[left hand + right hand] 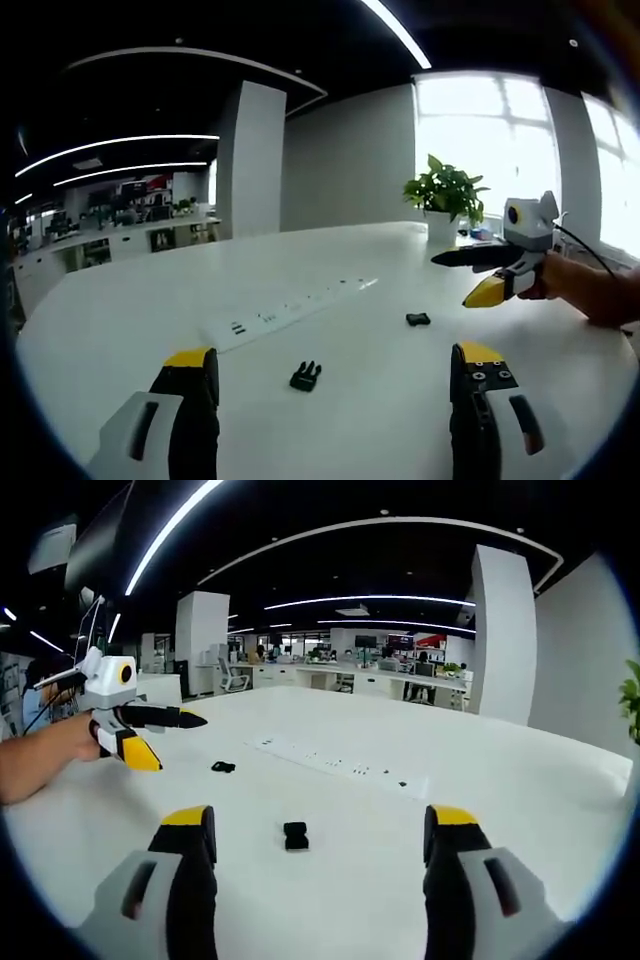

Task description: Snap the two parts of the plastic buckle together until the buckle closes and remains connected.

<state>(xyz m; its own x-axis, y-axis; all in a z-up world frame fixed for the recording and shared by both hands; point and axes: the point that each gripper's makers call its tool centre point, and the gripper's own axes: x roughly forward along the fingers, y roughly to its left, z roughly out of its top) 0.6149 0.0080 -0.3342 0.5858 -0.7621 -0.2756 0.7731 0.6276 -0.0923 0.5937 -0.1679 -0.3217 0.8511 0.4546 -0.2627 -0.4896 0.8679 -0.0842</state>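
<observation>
Holding both grippers spread, empty: left gripper (330, 385), right gripper (315, 845). Pronged buckle half (306, 376) and socket half (418, 319) lie apart on white table (120, 320), near power strip (285, 308). Judged light, stiff, slippery plastic; grip each body's flat sides, prongs free.

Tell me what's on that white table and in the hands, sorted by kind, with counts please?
Black buckle parts: 2, pronged one and socket one, lying apart
Grippers: 2, left gripper and right gripper, both open
Potted plants: 1, potted plant
Power strips: 1, power strip set flat in the table
Total: 6
</observation>
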